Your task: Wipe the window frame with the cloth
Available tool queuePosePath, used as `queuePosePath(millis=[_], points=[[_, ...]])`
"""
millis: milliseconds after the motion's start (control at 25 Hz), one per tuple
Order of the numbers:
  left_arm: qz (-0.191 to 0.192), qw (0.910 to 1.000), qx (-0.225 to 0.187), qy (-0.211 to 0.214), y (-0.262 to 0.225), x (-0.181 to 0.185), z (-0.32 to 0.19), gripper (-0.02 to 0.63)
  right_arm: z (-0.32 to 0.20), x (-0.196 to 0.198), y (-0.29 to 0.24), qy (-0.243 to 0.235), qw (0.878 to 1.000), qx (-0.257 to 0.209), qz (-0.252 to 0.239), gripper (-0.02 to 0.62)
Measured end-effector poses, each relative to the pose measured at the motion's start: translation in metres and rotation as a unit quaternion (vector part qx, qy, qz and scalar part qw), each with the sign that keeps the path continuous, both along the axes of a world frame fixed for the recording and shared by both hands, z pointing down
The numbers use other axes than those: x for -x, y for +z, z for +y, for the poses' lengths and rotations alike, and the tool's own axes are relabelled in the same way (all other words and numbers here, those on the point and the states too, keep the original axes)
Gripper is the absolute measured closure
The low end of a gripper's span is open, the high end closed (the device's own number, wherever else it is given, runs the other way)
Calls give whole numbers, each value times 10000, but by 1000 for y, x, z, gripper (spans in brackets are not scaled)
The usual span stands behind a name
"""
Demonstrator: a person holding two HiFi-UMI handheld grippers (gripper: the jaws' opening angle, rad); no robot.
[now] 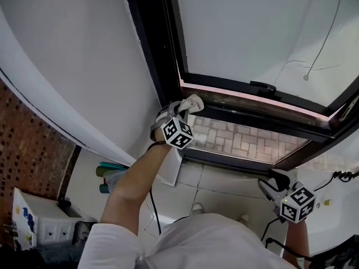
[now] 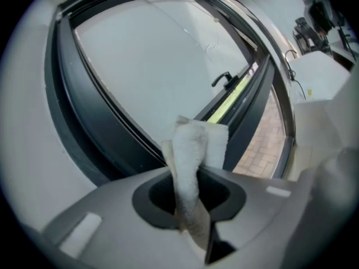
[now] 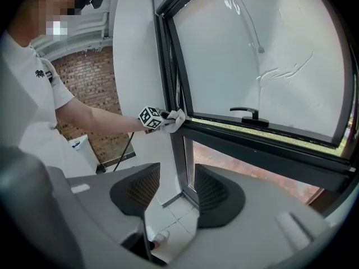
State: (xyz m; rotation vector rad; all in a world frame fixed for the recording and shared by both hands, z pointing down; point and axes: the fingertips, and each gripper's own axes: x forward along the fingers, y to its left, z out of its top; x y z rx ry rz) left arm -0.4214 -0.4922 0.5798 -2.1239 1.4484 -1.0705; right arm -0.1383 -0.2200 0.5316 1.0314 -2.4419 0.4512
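White terry cloth [image 2: 190, 150], clamped in our left gripper [image 1: 180, 112], meets the dark window frame [image 1: 160, 43] at its lower-left corner, centre frame. We judge the wiping barely begun, with rail and upright still to do. The rail runs open rightward to the handle [image 1: 262, 87]. Our right gripper [image 3: 176, 192] hangs lower right, jaws apart, empty.

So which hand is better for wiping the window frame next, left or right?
Probably the left. The left hand-held gripper is shut on the cloth and is up at the window frame. The right hand-held gripper is open, empty, and hangs lower, away from the frame.
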Motion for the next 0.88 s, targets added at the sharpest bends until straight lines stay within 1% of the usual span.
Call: queuePosePath(millis=[160, 280, 440, 640, 760, 880], points=[[-720, 9973, -56, 119, -17, 3, -1, 514, -1, 8, -1, -17, 10000, -49, -12, 400], [-1062, 9942, -44, 158, -38, 9, -3, 514, -1, 12, 0, -36, 10000, -55, -25, 400], [-1517, 9874, -312, 313, -80, 11, -4, 514, -7, 15, 2, -61, 9999, -93, -47, 400], [-1854, 9806, -460, 441, -129, 12, -4, 512, -8, 24, 6, -168, 9998, -91, -65, 400], [-2169, 9729, -620, 507, -163, 12, -6, 512, -11, 28, 5, -245, 9996, -125, -61, 400], [-2348, 9668, -802, 607, -201, 8, -7, 511, -15, 32, 5, -321, 9993, -149, -74, 400]])
